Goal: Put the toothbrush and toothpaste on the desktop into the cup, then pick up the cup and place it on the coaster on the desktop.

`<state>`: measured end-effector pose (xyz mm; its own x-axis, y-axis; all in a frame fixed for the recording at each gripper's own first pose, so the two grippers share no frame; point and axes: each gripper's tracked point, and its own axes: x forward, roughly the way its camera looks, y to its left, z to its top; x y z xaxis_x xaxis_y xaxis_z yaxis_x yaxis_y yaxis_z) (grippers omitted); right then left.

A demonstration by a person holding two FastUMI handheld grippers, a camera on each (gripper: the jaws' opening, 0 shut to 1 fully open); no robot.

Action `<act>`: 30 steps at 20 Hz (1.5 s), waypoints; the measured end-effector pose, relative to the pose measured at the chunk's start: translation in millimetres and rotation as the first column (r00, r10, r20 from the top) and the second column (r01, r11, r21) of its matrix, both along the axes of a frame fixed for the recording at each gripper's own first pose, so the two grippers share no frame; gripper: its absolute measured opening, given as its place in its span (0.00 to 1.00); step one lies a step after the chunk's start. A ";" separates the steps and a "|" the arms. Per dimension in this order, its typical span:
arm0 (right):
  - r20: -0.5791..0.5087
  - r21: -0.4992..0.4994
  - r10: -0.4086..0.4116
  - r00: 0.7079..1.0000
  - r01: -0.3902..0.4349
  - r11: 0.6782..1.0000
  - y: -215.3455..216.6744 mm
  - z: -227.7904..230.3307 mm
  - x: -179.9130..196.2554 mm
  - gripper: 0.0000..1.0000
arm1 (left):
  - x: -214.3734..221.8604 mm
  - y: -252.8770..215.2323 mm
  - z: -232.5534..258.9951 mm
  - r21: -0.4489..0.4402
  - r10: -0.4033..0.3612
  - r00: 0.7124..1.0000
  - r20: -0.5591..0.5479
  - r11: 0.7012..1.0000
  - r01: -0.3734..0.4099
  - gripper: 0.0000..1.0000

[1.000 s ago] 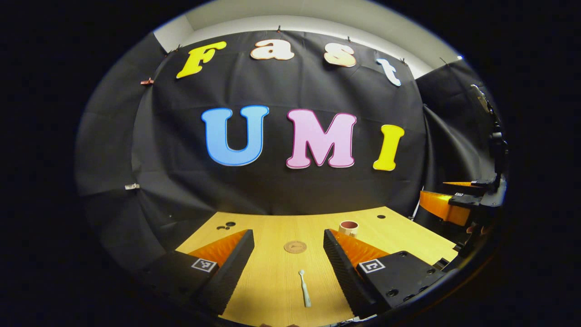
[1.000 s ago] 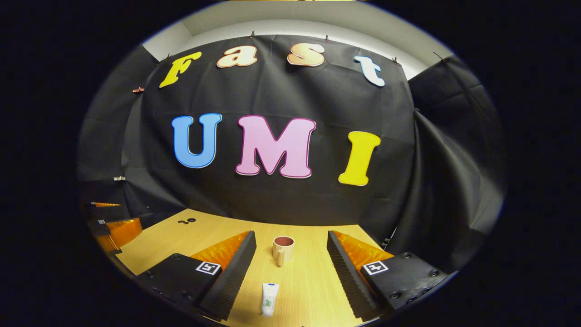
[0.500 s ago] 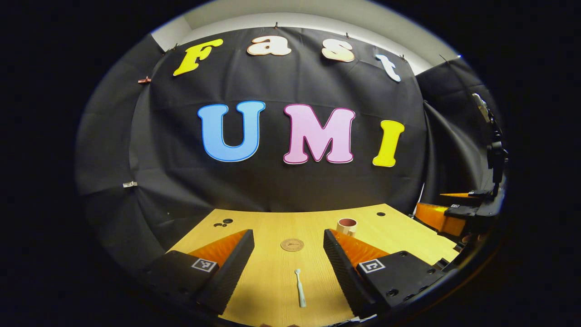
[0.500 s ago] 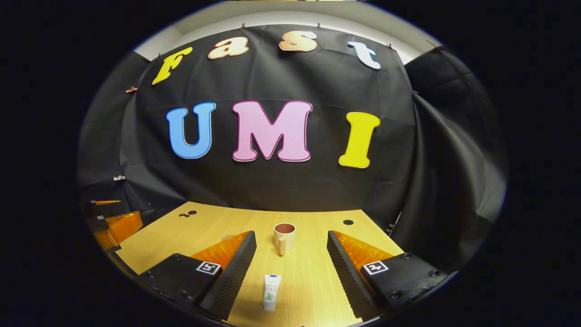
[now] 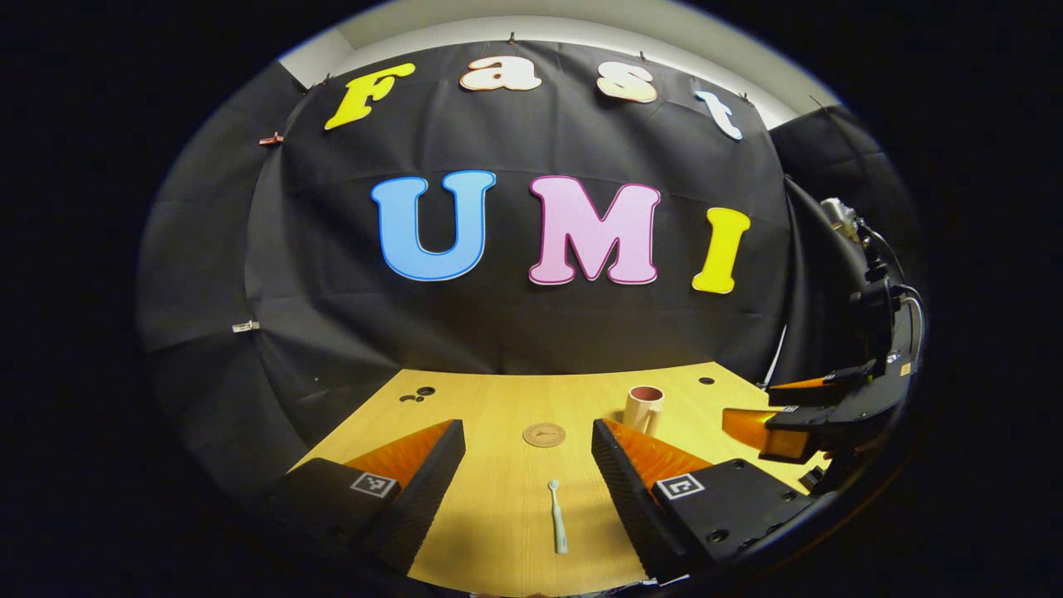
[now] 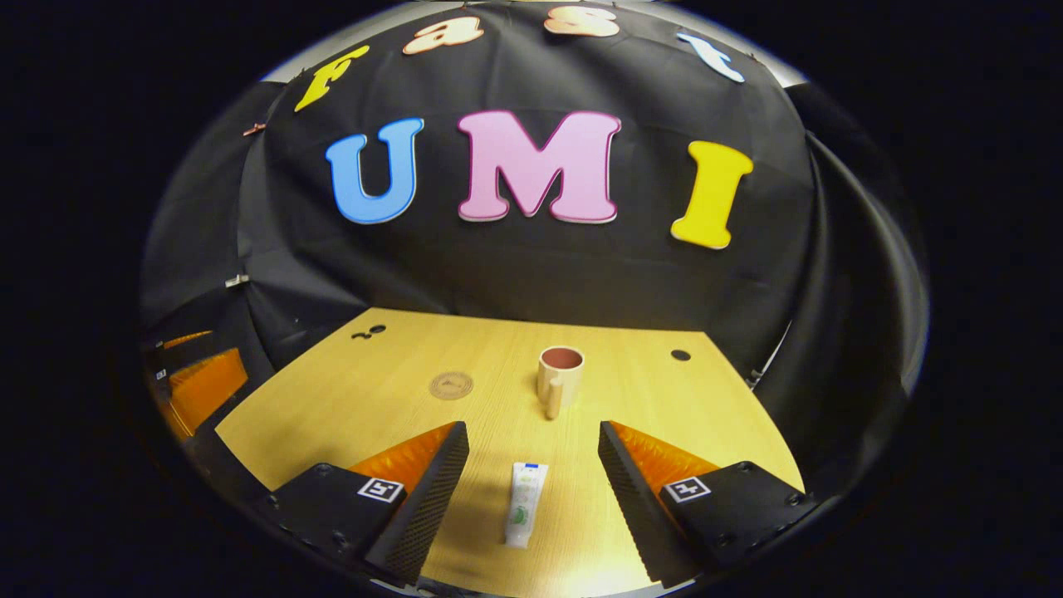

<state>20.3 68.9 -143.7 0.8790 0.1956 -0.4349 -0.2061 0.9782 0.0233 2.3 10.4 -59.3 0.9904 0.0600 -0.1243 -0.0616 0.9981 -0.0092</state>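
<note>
A black cloth wall closes the back of the booth in both views, with a strip of pale wall above it at the top of the frame. Below it lies the light wooden tabletop (image 5: 498, 407), which has small dark round holes near its far edge.

In the left gripper view the left gripper (image 5: 528, 482) sits at the bottom of the frame, its two fingers spread wide and released, holding nothing. The right gripper (image 5: 776, 415) appears at the right edge of that frame, above the tabletop's right side, and from there I cannot tell how its fingers stand. In the right gripper view the right gripper (image 6: 533, 490) fills the bottom of the frame with its fingers wide apart and empty, and the left gripper (image 6: 195, 378) shows at the far left edge.

The beige ceramic cup (image 6: 560, 378) with a reddish inside stands upright near the middle of the right gripper view, handle turned toward the camera; in the left gripper view the cup (image 5: 644, 407) stands right of centre, just beyond the right finger. The white toothpaste tube (image 6: 525, 515) lies flat between the right gripper's fingers, apart from both. The round brown coaster (image 5: 544, 434) lies bare at centre, left of the cup. The pale slim toothbrush (image 5: 556, 517) lies flat between the left gripper's fingers, head pointing away, touching neither.
</note>
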 end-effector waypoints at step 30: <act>-0.678 -0.103 0.028 0.734 -0.133 0.986 8.6 -225.8 13.0 0.55 | -6.4 22.7 -75.1 -0.018 0.170 0.958 -0.233 0.984 -0.179 0.98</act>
<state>33.3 77.5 -369.4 0.3300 0.1458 -0.9326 -0.2659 0.9623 0.0563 -4.2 33.0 -134.4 0.9096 0.2198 -0.3526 -0.2393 0.9709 -0.0121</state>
